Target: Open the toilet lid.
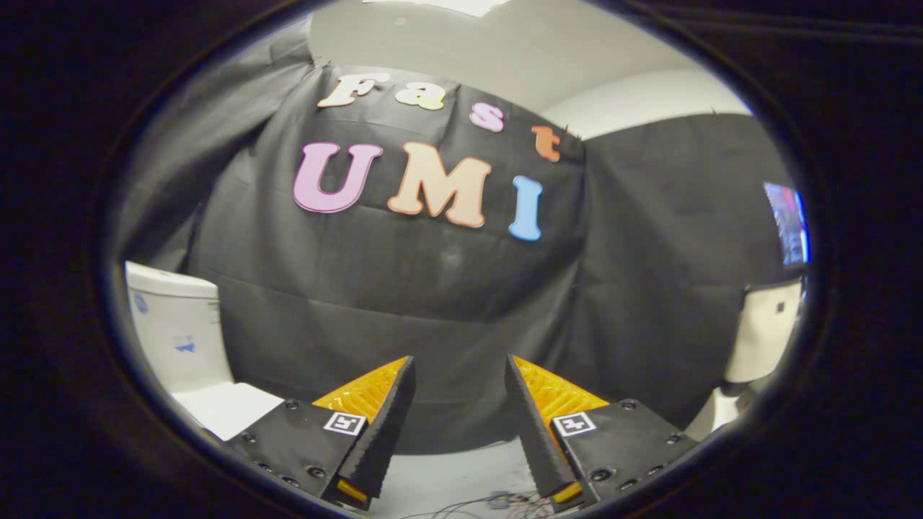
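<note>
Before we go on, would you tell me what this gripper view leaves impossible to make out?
- Toilet: off beside the open, empty gripper; only its tank and a corner of the flat lid appear, so the lid's front edge is cut off.
- Screen: too small and distorted to read.
- Cables: floor clutter between the fingers, too small to identify.

The single fisheye camera rides on the gripper (459, 375) and looks forward along its parted, empty jaws, level or slightly upward, toward the black cloth wall (404, 288) a fair way ahead. The toilet (180, 339) sits off to the left, near, with pale floor (447, 476) low between the jaws.
</note>
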A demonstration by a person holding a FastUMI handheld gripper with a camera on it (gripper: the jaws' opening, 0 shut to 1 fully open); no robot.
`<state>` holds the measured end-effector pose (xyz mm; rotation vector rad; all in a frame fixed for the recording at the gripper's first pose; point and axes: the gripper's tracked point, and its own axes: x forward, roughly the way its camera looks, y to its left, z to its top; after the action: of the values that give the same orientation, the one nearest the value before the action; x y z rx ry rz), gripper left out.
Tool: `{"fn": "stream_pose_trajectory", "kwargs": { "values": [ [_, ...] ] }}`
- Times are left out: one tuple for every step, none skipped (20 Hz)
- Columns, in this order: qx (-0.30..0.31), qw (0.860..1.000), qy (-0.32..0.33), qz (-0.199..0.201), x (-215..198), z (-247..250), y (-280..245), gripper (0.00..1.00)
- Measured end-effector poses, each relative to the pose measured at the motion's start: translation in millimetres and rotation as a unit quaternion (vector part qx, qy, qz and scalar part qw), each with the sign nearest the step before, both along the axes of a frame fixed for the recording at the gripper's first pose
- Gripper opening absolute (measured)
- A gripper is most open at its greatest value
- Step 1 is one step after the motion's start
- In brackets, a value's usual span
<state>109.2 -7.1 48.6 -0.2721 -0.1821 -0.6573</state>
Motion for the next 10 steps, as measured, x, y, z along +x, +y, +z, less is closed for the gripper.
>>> {"fn": "stream_pose_trajectory", "kwargs": {
  "values": [
    [-0.01,1.0,-0.012,-0.004,-0.3,6.9,8.4,0.8],
    [-0.012,0.999,-0.025,-0.018,-2.6,12.3,12.7,0.77],
    [-0.016,0.998,-0.037,-0.049,-8.3,16.6,9.4,0.77],
    [-0.021,0.995,-0.045,-0.088,-16.7,19.1,0.1,0.78],
    [-0.027,0.991,-0.05,-0.117,-23.4,19.6,-0.2,0.78],
    [-0.033,0.989,-0.051,-0.134,-24.1,17.1,3.9,0.78],
    [-0.029,0.987,-0.053,-0.147,-25.8,13.8,8.6,0.78],
    [-0.022,0.985,-0.056,-0.164,-29.7,7.6,9.8,0.78],
    [-0.017,0.98,-0.06,-0.19,-37.6,1.6,11.2,0.78],
    [-0.016,0.974,-0.065,-0.214,-47.2,-5.0,11.7,0.78]
  ]
}}
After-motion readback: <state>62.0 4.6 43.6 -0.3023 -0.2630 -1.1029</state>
